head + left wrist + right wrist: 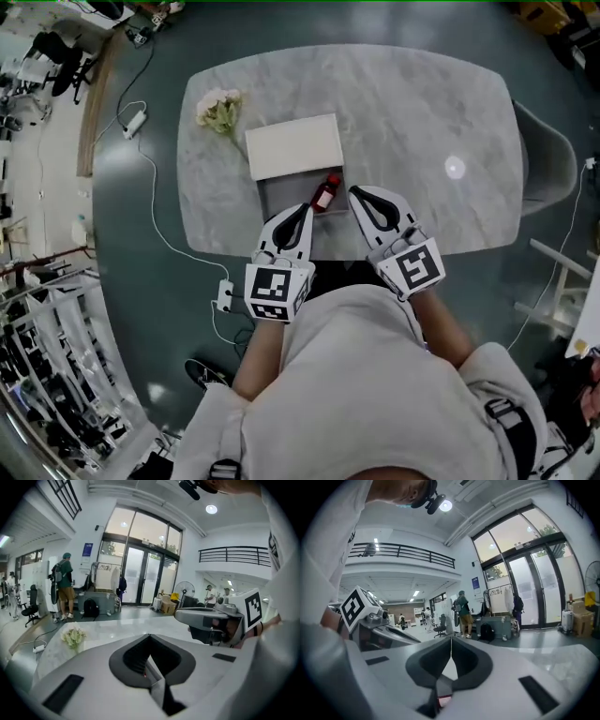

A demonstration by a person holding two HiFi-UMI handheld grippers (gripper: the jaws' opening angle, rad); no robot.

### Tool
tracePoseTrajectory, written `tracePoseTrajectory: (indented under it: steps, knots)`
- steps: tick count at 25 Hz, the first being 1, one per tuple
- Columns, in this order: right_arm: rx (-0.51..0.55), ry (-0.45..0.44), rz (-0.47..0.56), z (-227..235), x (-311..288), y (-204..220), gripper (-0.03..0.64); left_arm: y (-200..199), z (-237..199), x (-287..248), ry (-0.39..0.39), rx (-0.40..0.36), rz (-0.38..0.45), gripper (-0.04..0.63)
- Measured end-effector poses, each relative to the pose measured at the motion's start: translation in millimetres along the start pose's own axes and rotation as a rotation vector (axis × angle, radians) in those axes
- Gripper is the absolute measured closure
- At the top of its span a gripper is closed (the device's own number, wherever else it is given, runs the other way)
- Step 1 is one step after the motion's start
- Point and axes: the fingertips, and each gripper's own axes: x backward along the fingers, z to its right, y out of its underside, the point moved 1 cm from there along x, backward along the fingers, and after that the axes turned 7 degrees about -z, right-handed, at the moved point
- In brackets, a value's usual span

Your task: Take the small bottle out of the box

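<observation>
Near rim of box [279, 193] behind left claw [301, 210]; label of small bottle [325, 195] illegibly small.

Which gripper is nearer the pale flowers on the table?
Left. The left gripper is nearer the person and to the right of the flowers, by the box. The right gripper is farther right, past the small bottle.

A big open office-lab hall, with tall glass doors [140, 576], a railed mezzanine [234, 555], office chairs [31, 611] and cartons [167, 605].
</observation>
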Motion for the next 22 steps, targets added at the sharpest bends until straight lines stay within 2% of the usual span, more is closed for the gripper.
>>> tracePoseTrajectory:
  steps: [3, 8, 12, 22]
  knots:
    - [-0.014, 0.067, -0.002, -1, 0, 13, 0.591, 13, -2, -12, 0.068, -0.032, -0.056, 0.572]
    - [-0.08, 0.166, -0.06, 6, 3, 42, 0.591, 38, 0, -29, 0.142, -0.057, -0.17, 0.572]
    - [-0.076, 0.203, -0.067, 10, 8, 53, 0.591, 47, 9, -38, 0.193, -0.085, -0.216, 0.572]
    - [-0.204, 0.204, -0.13, 28, 9, 95, 0.591, 77, 9, -86, 0.176, -0.137, -0.359, 0.572]
